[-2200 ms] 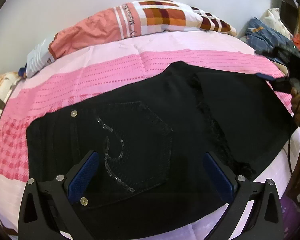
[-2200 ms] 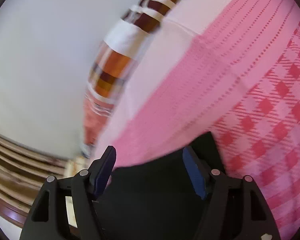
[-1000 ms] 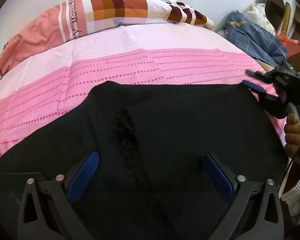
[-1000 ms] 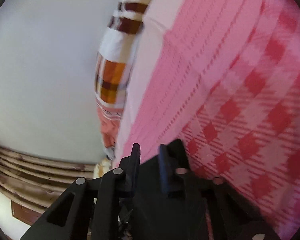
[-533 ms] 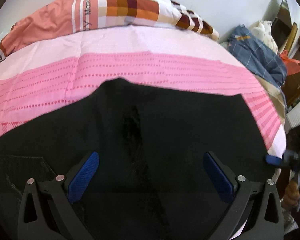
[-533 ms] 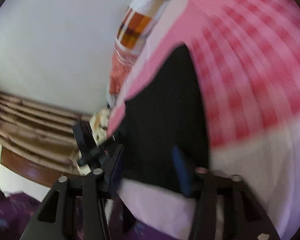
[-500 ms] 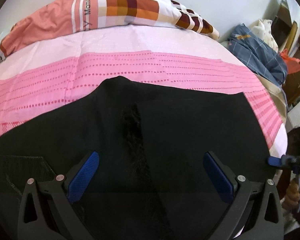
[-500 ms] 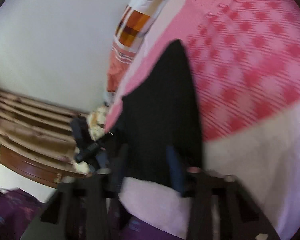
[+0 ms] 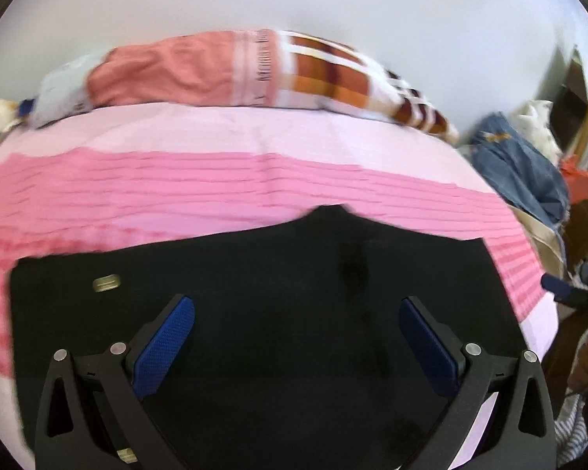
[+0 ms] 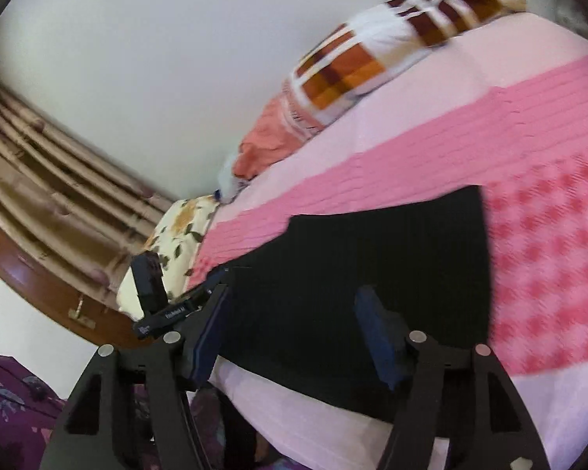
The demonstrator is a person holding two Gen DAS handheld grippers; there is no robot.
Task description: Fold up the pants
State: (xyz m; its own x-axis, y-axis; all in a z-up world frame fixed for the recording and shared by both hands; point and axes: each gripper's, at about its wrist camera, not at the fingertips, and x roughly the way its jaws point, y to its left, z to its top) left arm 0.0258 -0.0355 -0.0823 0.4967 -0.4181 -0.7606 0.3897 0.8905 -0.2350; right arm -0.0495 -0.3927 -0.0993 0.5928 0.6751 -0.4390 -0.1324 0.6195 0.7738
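Observation:
The black pants (image 9: 278, 290) lie flat on the pink bed, spread wide across the near edge. A small metal tag (image 9: 106, 284) shows near their left end. My left gripper (image 9: 294, 337) is open and empty, hovering just above the pants' middle. In the right wrist view the pants (image 10: 372, 258) lie along the bed's near edge. My right gripper (image 10: 294, 333) is open and empty above that end, off the cloth. The right gripper also shows at the far right of the left wrist view (image 9: 568, 293).
The pink bedspread (image 9: 215, 180) covers the bed. A checked and salmon pillow (image 9: 254, 70) lies against the far wall. Blue and orange clothes (image 9: 521, 172) are heaped at the right. Curtains (image 10: 39, 180) and a floral pillow (image 10: 176, 235) lie off the bed's left end.
The right gripper let go of the pant leg end it had pinched and pulled back open. The leg now lies unfolded flat. The left gripper backed away and shifted left.

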